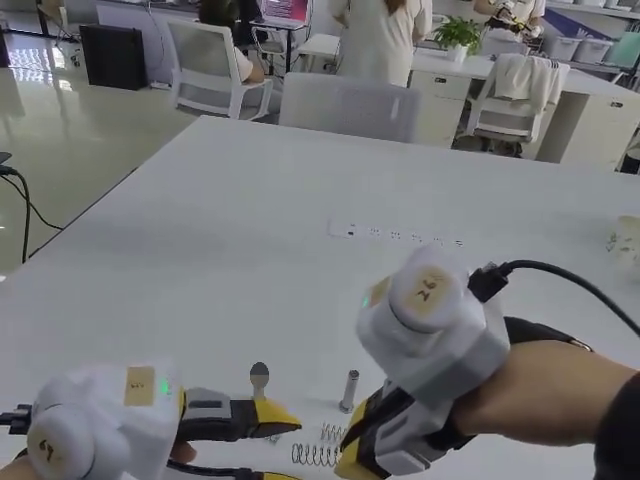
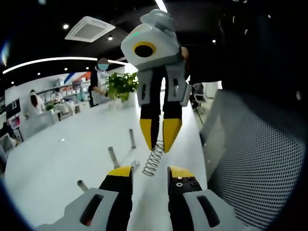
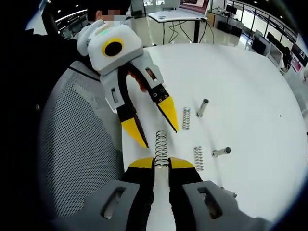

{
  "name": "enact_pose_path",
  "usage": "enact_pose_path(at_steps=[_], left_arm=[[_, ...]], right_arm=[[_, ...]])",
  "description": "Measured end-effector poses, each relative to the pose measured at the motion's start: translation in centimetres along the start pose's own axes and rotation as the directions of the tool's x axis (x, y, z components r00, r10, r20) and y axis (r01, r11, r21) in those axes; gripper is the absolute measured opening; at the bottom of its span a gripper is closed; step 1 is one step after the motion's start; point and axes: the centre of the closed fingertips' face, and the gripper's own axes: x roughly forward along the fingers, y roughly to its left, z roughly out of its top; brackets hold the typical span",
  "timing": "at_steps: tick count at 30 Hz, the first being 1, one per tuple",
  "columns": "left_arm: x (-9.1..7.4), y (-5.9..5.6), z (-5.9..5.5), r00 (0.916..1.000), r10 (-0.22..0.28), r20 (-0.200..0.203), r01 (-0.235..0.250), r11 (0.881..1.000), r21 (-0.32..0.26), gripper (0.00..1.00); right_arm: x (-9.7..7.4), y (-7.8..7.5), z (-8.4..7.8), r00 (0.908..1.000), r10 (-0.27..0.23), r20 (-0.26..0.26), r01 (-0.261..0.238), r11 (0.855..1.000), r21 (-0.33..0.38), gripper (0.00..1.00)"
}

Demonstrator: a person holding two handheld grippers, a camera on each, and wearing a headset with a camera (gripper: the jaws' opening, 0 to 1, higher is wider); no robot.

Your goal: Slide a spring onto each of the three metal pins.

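Right gripper (image 3: 161, 164) had its jaws nearly closed, pinching a spring (image 3: 161, 143) by its near end. The coil stuck out toward 12 o'clock in the right gripper view. Left gripper (image 2: 150, 171) had its jaws spread wide with nothing clamped, tips flanking the far end of that spring. I couldn't tell if either tip touched it.

A loose spring (image 3: 186, 118) lay on the white table (image 1: 300, 250) at 1 o'clock from the held coil, and a second loose spring (image 3: 198, 158) lay at 3 o'clock.

First pin (image 3: 202, 107) sat just beside the 1 o'clock spring, second pin (image 3: 220, 152) just beside the 3 o'clock one, both bare. Third pin (image 3: 229, 193) was at 5 o'clock, mostly cut off behind my right gripper's housing.

Fisheye skewed them all, so I couldn't tell upright from lying there. In the head view one pin looked upright; the one at 9 o'clock from it was too blurred to read.

In the head view my hand (image 1: 540, 390) and the gripper body covered the right jaws, leaving one yellow tip visible. Grey mesh chair back (image 3: 77, 144) sat on the 9 o'clock side.
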Motion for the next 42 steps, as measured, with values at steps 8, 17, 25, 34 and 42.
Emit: enact_pose_path(at_steps=[8,17,25,34,42], left_arm=[[0.2,-0.5,-0.2,0.9997,-0.021,-0.015,0.021,0.999,0.025,0.09],[0.2,-0.4,-0.4,0.9996,-0.014,-0.026,0.015,0.999,0.041,0.04],[0.1,-0.2,-0.3,0.9998,-0.006,-0.018,0.006,1.000,0.027,0.03],[0.1,-0.2,-0.3,0.9999,-0.005,-0.014,0.005,1.000,0.006,0.03],[0.1,-0.2,0.0,1.0000,-0.003,-0.002,0.003,1.000,-0.008,0.02]], right_arm=[[0.1,0.4,0.2,0.9999,0.012,0.000,-0.012,1.000,0.003,0.08],[-0.3,0.7,0.7,0.9996,0.014,0.026,-0.015,1.000,0.010,0.08],[-0.8,0.5,1.6,0.9983,0.002,0.058,-0.003,1.000,0.011,0.08],[-1.1,0.5,2.8,0.9959,-0.008,0.090,0.007,1.000,0.008,0.08],[-1.2,0.7,4.1,0.9933,-0.021,0.114,0.024,0.999,-0.023,0.08]])
